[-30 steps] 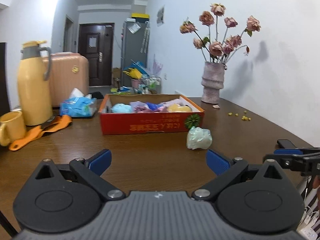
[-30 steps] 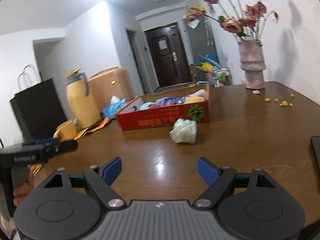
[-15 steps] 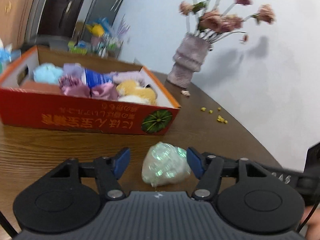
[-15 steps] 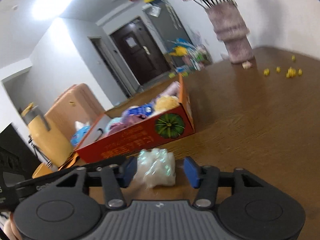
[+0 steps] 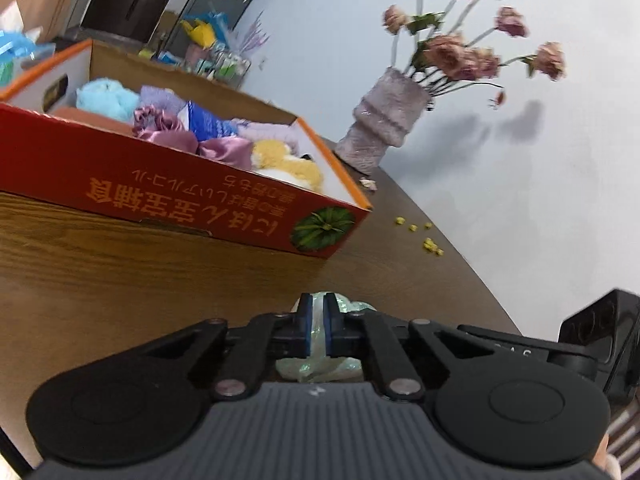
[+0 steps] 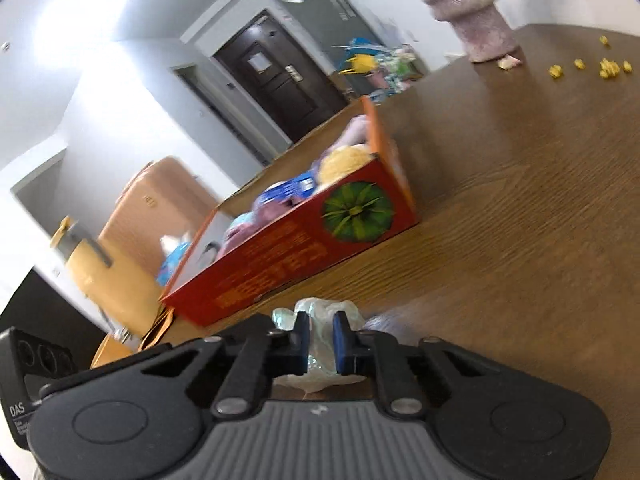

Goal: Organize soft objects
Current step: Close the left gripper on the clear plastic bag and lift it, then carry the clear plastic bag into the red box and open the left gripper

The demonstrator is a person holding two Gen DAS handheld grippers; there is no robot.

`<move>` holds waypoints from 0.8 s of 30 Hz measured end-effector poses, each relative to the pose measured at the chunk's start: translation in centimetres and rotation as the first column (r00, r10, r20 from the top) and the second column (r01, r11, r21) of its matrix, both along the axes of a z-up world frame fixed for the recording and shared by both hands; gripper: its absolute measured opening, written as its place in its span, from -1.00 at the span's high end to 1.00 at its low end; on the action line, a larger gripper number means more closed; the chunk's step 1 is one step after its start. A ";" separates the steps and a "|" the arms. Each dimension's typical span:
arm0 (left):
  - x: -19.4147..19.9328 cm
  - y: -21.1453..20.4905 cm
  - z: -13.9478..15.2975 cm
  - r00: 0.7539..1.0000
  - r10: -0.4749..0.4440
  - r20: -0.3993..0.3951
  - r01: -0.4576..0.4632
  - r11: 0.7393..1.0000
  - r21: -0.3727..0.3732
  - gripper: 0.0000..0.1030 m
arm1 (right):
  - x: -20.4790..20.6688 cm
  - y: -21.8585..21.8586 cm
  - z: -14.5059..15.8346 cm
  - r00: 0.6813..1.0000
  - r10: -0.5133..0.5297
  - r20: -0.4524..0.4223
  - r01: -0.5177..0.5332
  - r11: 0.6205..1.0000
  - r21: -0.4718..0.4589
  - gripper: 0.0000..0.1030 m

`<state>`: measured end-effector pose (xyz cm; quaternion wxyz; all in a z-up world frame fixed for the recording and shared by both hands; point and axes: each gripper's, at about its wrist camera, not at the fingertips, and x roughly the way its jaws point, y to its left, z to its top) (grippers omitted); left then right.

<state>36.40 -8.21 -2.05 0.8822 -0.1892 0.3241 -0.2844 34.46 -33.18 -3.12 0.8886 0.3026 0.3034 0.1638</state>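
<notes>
Black left gripper point(image 5: 316, 326): tipped downward toward the tabletop, rolled sideways; jaws just closed, pinching the pale green crinkly plastic-wrapped soft bundle point(image 5: 320, 370).
Black right gripper point(image 6: 321, 336): likewise tipped down and rolled; jaws just closed on the same bundle point(image 6: 320, 354) from the other side.
Red cardboard box point(image 5: 168, 196): open-topped, on the brown wooden tabletop point(image 5: 120, 280); holds light blue plush, purple satin scrunchies, a blue-and-white packet, yellow plush.
Bundle: on the tabletop, just in front of the box's pumpkin-printed corner, squeezed between both pairs of blue pads point(image 5: 306, 324).
</notes>
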 end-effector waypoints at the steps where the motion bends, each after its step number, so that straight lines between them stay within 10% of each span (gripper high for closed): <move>1: -1.3 0.2 0.5 1.000 -0.002 0.016 0.002 1.000 0.005 0.89 | -1.0 0.2 0.4 1.000 0.010 0.010 -0.010 1.000 -0.008 0.80; 13: -17.9 3.4 3.3 0.982 -0.024 0.190 0.009 0.997 0.081 0.88 | -14.8 4.1 3.1 0.984 0.124 0.130 -0.116 0.991 -0.067 0.83; 18: -19.7 6.0 1.3 0.988 -0.014 0.152 0.010 1.000 0.029 0.24 | -16.5 4.9 2.0 0.985 0.130 0.114 -0.122 0.990 -0.075 0.83; 24: -19.6 5.5 -0.4 0.992 -0.041 0.122 0.036 0.998 0.050 0.16 | -17.2 5.3 0.9 0.989 0.130 0.070 -0.126 0.990 -0.064 0.82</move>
